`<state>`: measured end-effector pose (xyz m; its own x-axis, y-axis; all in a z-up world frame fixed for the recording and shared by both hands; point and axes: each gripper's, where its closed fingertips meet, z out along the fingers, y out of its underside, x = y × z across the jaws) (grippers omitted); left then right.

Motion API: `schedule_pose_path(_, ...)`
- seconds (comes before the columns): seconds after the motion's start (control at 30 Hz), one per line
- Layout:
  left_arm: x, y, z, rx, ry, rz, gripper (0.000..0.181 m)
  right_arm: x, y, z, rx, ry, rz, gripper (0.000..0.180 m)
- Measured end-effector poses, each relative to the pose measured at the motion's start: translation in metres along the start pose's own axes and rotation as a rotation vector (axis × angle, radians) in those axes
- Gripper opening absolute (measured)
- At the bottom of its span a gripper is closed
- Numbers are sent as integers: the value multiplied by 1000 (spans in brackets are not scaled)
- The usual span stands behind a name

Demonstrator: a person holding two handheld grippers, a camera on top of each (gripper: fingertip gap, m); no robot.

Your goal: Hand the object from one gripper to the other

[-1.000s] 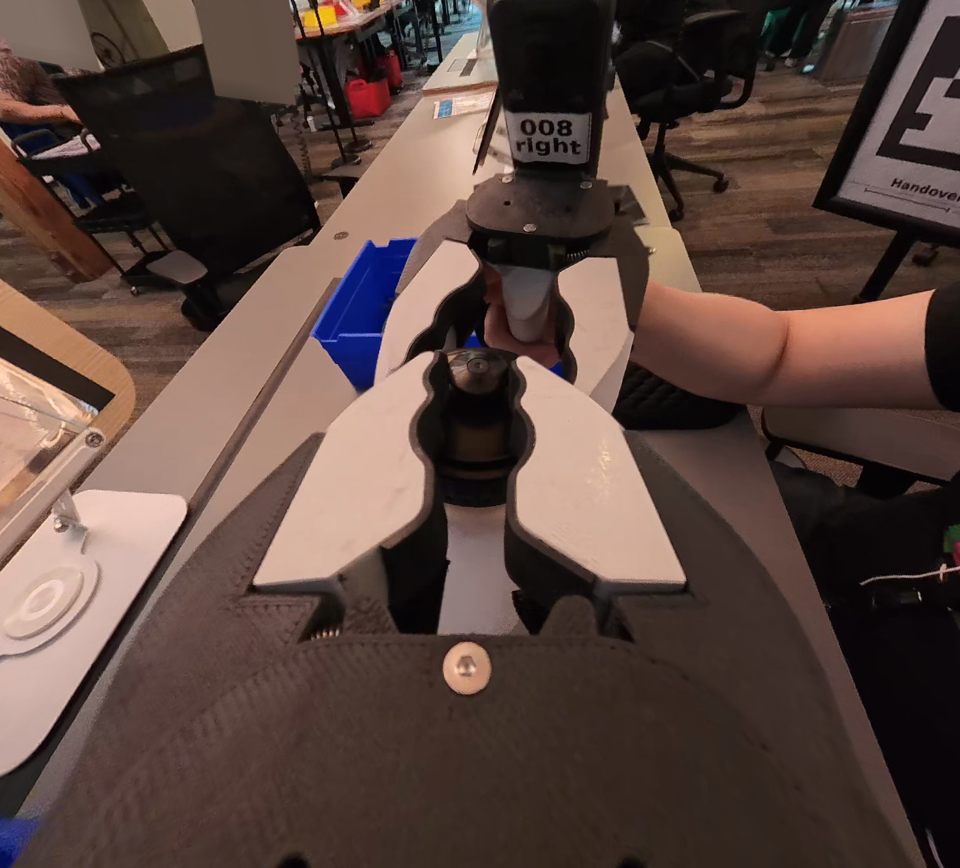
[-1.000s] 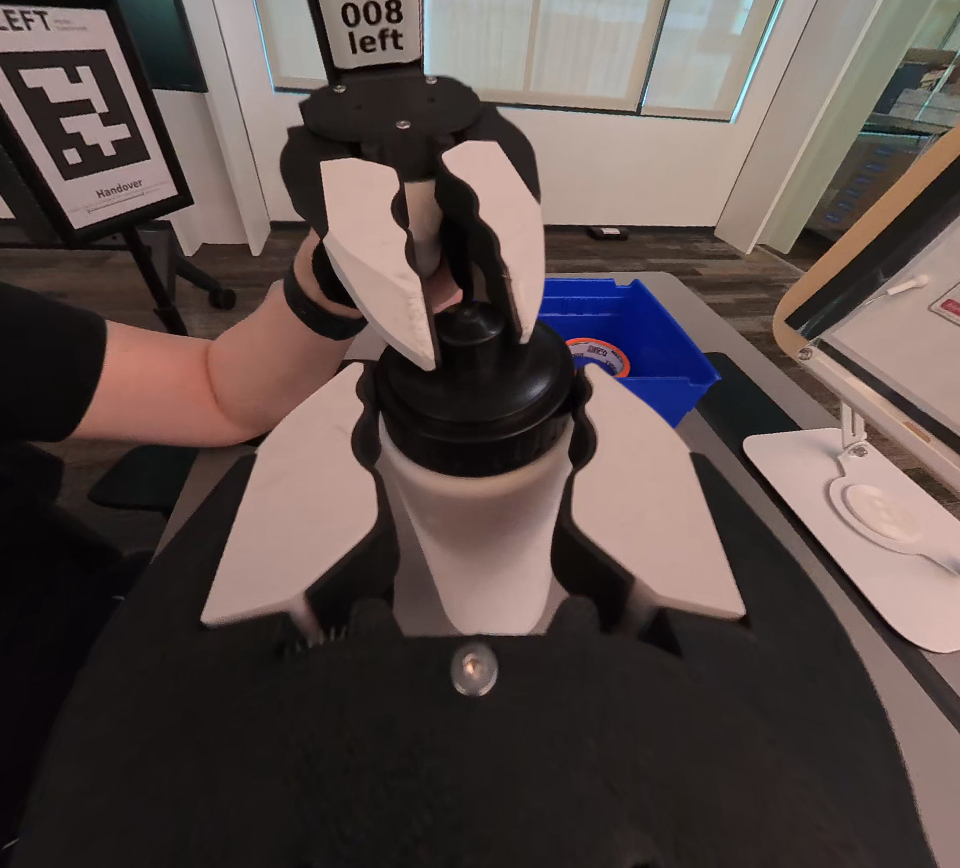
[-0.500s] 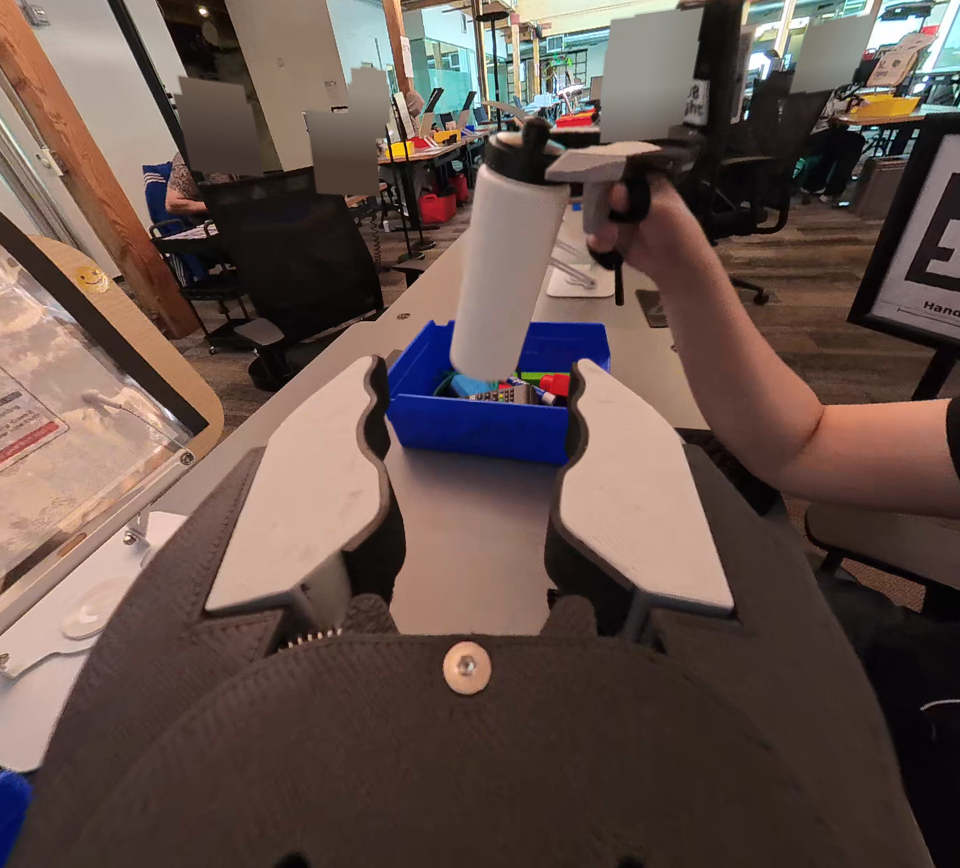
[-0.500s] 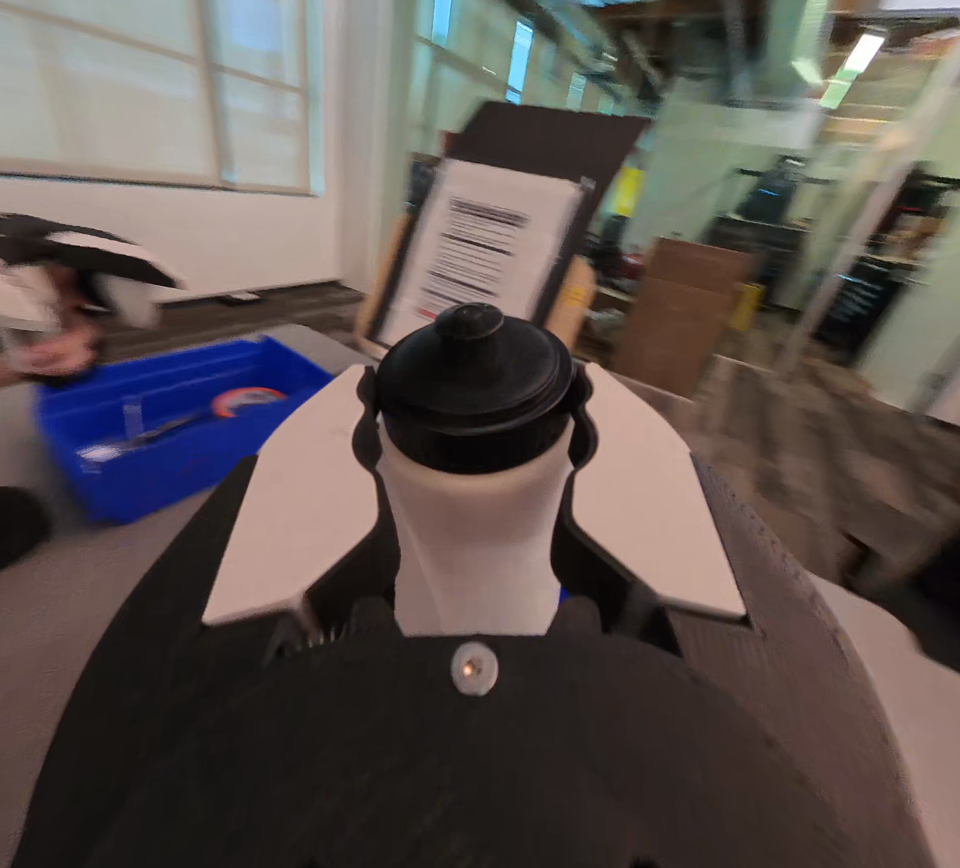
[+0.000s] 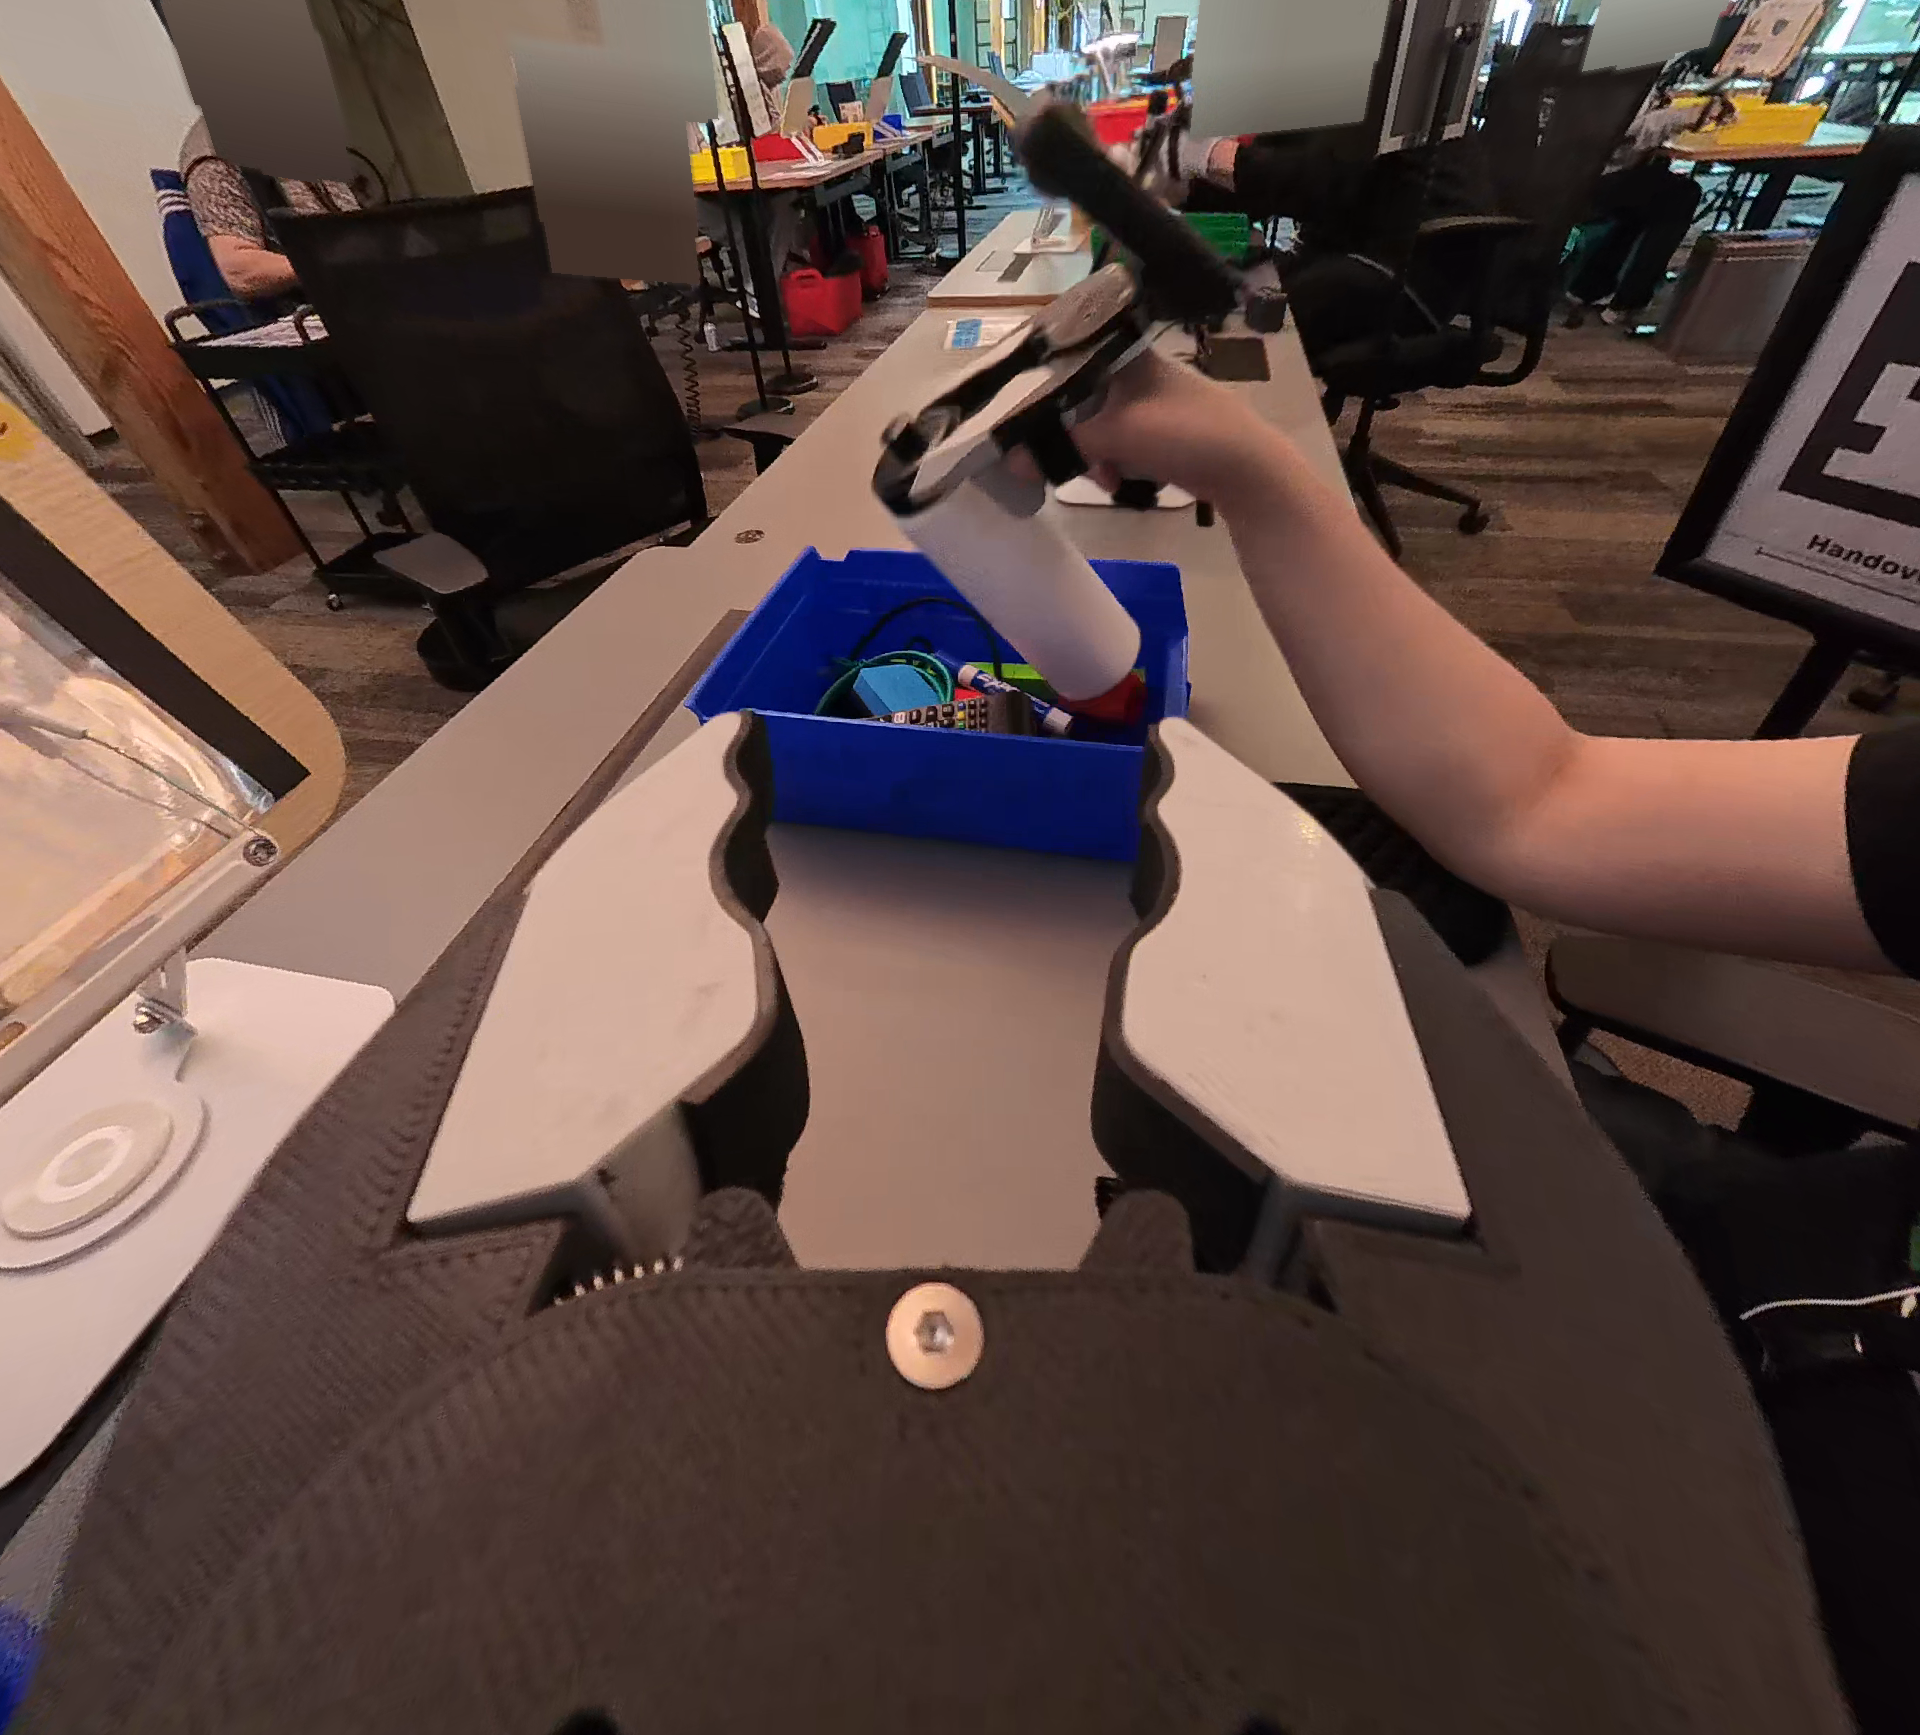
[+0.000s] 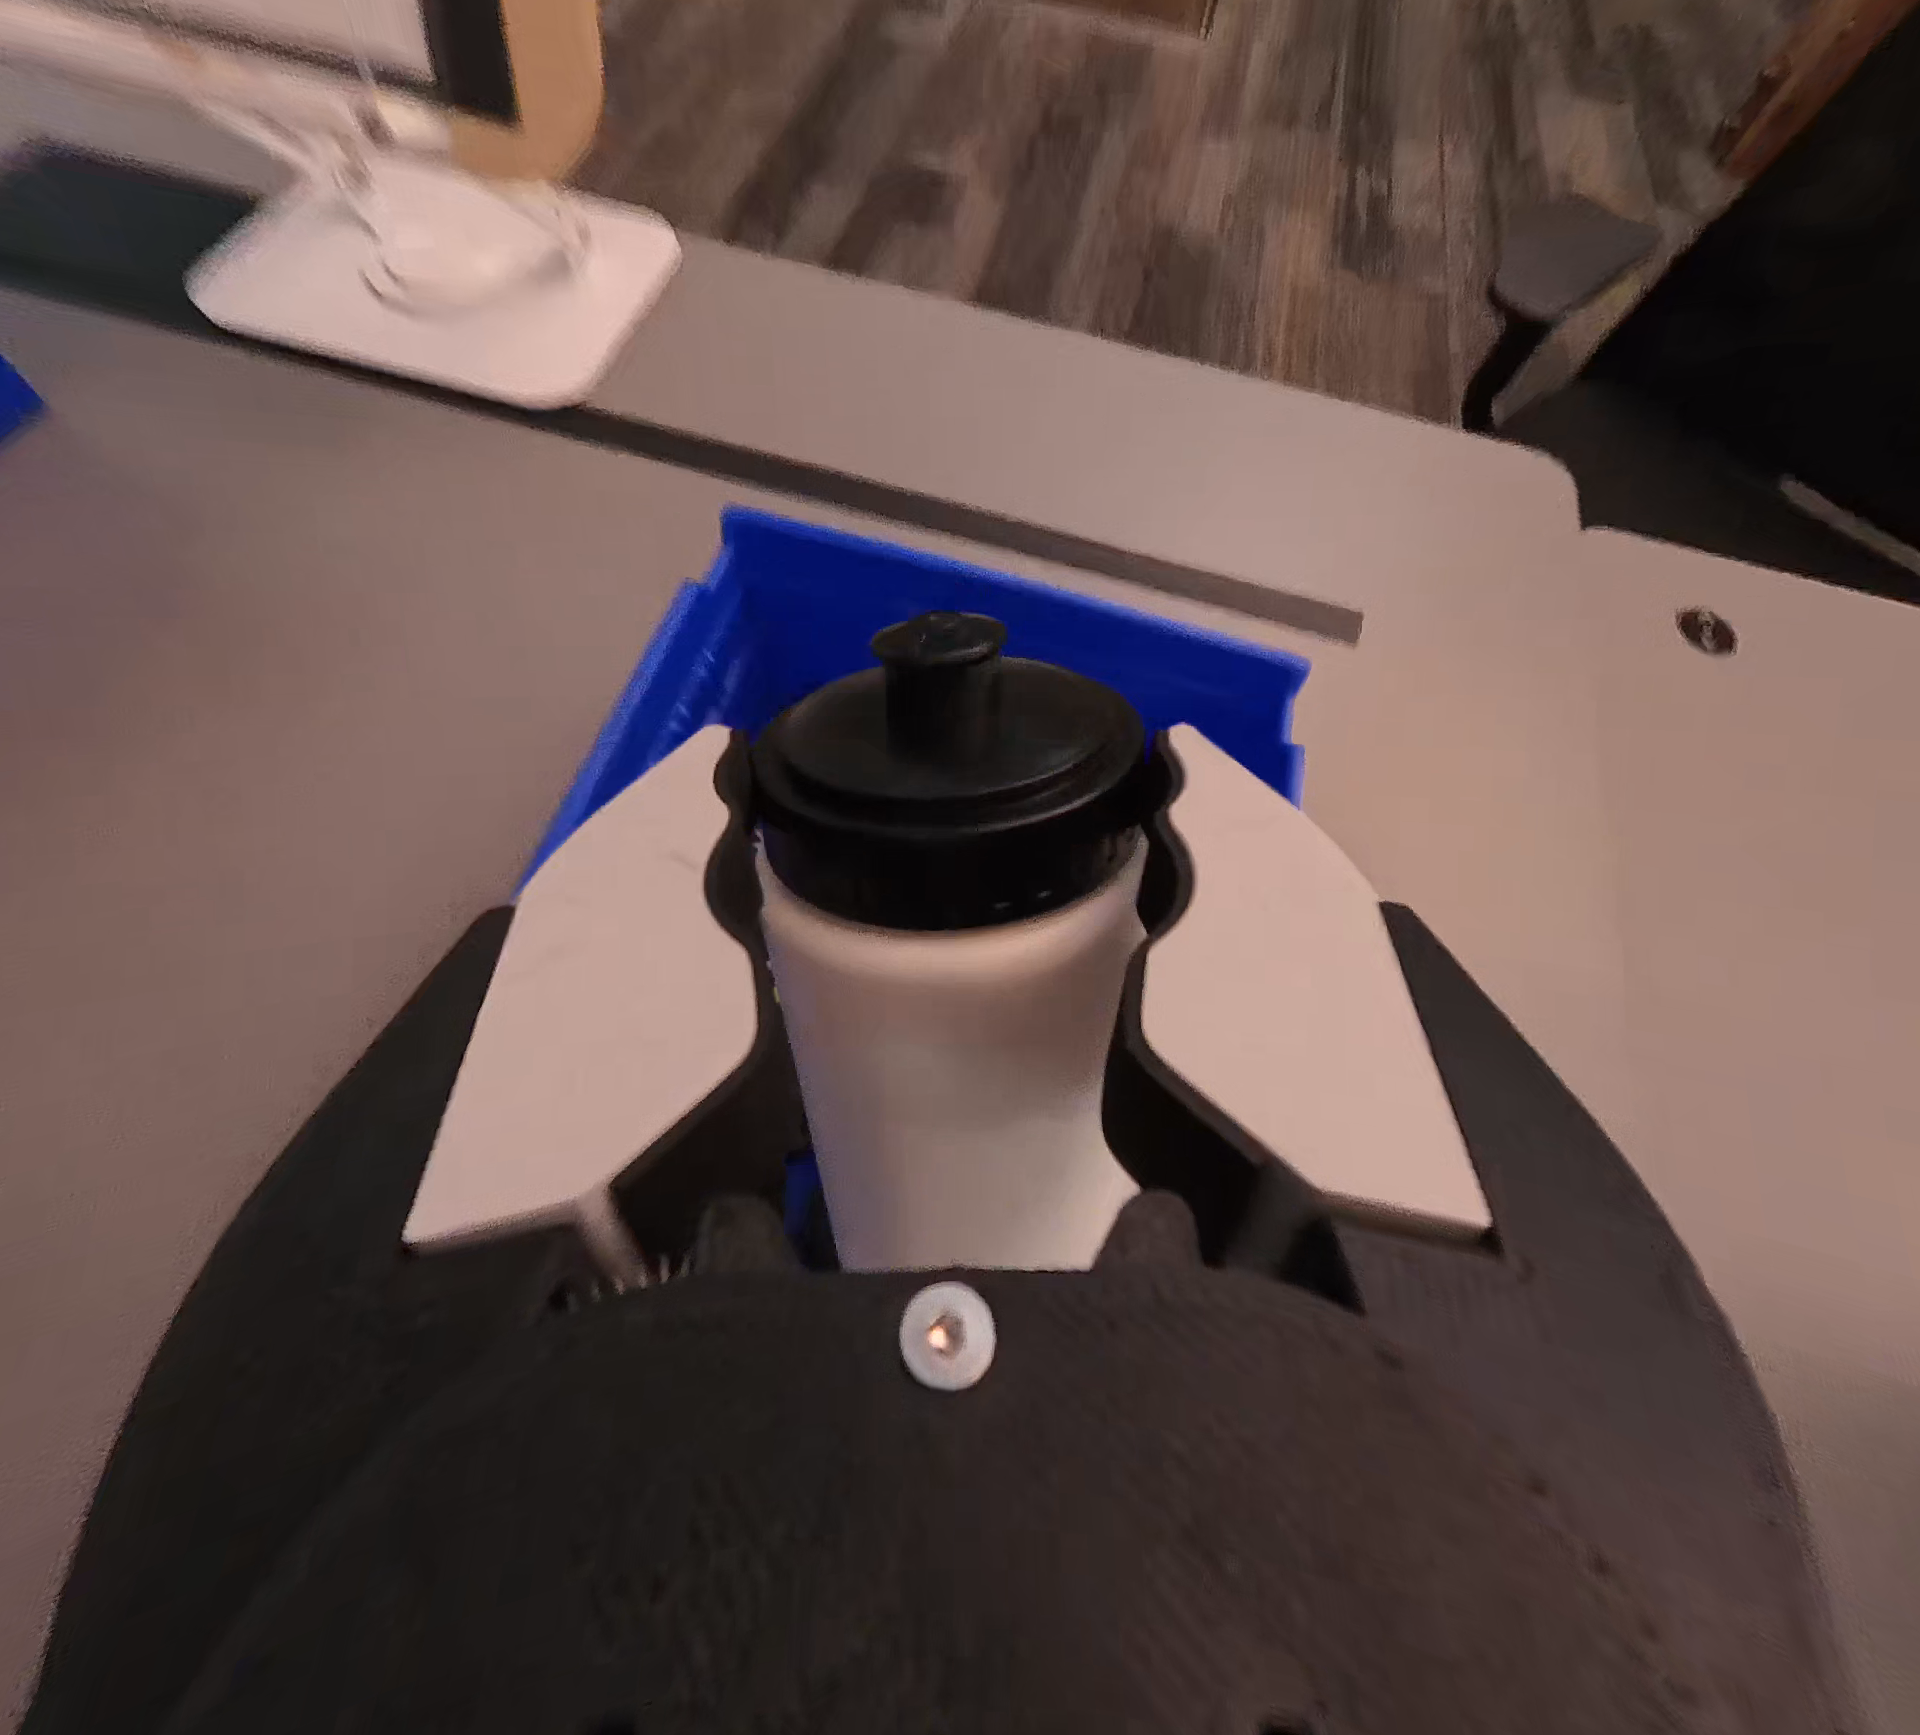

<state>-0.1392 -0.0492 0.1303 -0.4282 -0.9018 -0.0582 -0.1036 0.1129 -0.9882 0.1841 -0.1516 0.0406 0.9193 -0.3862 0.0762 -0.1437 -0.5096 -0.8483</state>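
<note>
A white squeeze bottle (image 6: 951, 1041) with a black cap is clamped just below the cap by my right gripper (image 6: 948, 786). In the left wrist view the right gripper (image 5: 935, 449) holds the bottle (image 5: 1023, 589) tilted, its bottom end down among the items in the blue bin (image 5: 940, 792). The bin's far wall shows behind the cap in the right wrist view (image 6: 1018, 605). My left gripper (image 5: 948, 755) is open and empty, low over the grey table (image 5: 935, 1010), just short of the bin's near wall.
The bin holds a marker, a cable, a calculator and other small items. A framed sign on a white base (image 5: 104, 1114) stands at the left table edge. A marker board on a stand (image 5: 1818, 459) is at the right. Office chairs line the aisle. My right fingertips sit around 35 centimetres from my left ones.
A second ago both grippers were on the bottle. The left gripper let go and drew back. The right gripper swung away with the bottle and tipped its bottom end down into the blue bin.
</note>
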Motion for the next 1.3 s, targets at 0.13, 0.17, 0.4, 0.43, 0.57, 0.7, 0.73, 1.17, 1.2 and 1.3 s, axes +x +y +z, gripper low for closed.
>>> schedule_pose_path(0.13, -3, 1, 0, 6, 8, -21, 66, -10, 14, 56, -98, 7, -63, 73)
schedule_pose_path(0.17, -3, 2, 0, 2, 6, -21, 65, -13, 17, 68, -125, 11, -85, 74)
schedule_pose_path(0.4, -18, 0, -5, 16, -44, -40, 70, -20, 57, 119, -347, 80, -230, 74)
schedule_pose_path(0.43, -26, -1, -11, 27, -76, -48, 74, -17, 59, 119, -365, 109, -250, 74)
schedule_pose_path(0.57, -59, -8, -55, 71, -196, -120, 80, -18, 38, 99, -301, 152, -312, 70)
schedule_pose_path(0.7, -99, 25, -109, -88, -400, -186, 79, -36, -9, 54, -103, 130, -327, 73)
schedule_pose_path(0.73, -111, 45, -124, -192, -478, -195, 79, -41, -22, 40, -43, 132, -334, 73)
schedule_pose_path(1.17, -207, 248, -172, -745, -683, -585, 56, -86, -53, -17, 169, 24, -402, 56)
schedule_pose_path(1.2, -211, 257, -174, -779, -701, -576, 56, -86, -52, -16, 163, 25, -405, 56)
schedule_pose_path(1.3, -215, 276, -180, -869, -734, -544, 55, -85, -50, -13, 148, 27, -412, 55)
